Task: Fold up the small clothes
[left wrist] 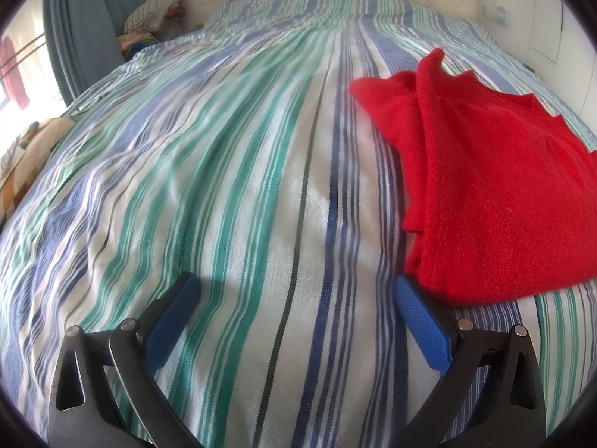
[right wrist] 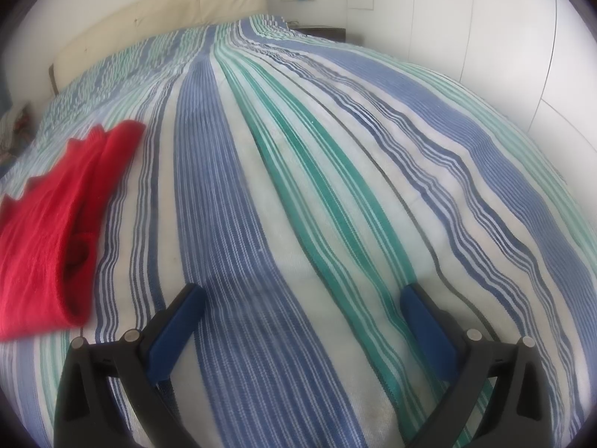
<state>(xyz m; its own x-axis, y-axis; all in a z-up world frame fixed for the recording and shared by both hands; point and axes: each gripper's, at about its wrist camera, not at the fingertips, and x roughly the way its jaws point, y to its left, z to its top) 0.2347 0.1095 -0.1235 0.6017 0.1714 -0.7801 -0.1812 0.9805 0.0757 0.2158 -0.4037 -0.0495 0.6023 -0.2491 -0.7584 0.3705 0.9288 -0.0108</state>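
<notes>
At the far left of the left wrist view a blue curtain (left wrist: 74,26) hangs beside a heap of clothes (left wrist: 155,15) at the bed's edge. The left tool (left wrist: 296,291) hovers wide apart and empty over the striped bedspread (left wrist: 224,186). Just to its right lies the folded red sweater (left wrist: 496,186), flat on the bed, its lower corner near the tool's right finger. Further right, the right tool (right wrist: 304,296) is likewise spread wide, holding nothing, with the sweater off to its left.
</notes>
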